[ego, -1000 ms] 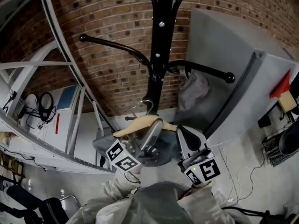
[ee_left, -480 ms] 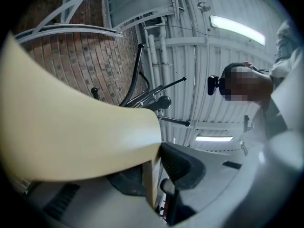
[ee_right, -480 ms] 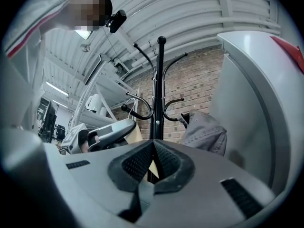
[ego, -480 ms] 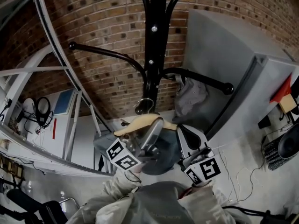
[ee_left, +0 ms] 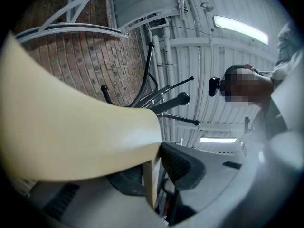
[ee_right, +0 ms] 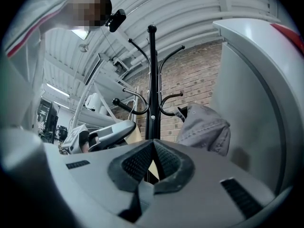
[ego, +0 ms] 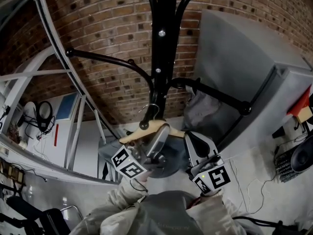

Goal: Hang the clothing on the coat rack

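**Hanger clamped below the coat rack; hook contact unconfirmed**

Found the left gripper [ego: 161, 131] with its jaws set wide and pressed on the cream wooden hanger [ee_left: 71, 127]. Could make out only one black pad [ee_left: 183, 165] in the left gripper view, the other side buried behind the wood.

Found the right gripper [ee_right: 154, 158] with jaw tips brought together and nothing visible between them. Saw a cream sliver through the gap lower down, lying behind the pads and not in them.

Located the hanger just below the coat rack [ego: 164, 43], with its metal hook [ego: 149, 112] raised in front of the black pole. Unable to confirm contact between hook and pole or any arm.

Noted dark clothing [ego: 168, 163] beneath the hanger, mostly covered by both grippers and the person's sleeves [ego: 161, 209]; shape and type not determinable.

Noted a separate pale grey garment [ego: 200, 106] hung from the rack's lower right arm, close against a grey panel [ego: 234, 62].

Rack top cut off at the upper edge of the head view. Brick wall [ego: 107, 33] behind.
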A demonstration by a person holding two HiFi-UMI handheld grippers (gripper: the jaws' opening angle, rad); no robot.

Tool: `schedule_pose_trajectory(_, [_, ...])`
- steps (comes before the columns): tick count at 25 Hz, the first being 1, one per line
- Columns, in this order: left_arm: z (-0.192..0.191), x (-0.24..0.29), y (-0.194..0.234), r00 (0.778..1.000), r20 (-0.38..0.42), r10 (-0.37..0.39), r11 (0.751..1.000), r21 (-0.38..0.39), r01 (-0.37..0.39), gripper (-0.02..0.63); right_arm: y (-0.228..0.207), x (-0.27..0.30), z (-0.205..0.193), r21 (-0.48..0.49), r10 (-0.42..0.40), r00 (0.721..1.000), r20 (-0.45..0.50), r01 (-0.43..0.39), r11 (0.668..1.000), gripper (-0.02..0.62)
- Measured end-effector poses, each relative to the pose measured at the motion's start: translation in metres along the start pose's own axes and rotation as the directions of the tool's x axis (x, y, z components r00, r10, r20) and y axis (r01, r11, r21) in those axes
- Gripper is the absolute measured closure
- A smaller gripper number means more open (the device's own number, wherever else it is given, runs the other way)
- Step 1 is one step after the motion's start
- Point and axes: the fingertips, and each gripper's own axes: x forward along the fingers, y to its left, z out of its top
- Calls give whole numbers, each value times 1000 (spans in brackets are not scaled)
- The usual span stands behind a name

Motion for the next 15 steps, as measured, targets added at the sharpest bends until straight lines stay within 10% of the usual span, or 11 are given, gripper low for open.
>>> schedule_pose_trajectory(15, [-14, -7, 23, 999, 4, 46, 998, -44, -46, 509, -9, 7, -19, 30, 30, 999, -27, -29, 999, 574])
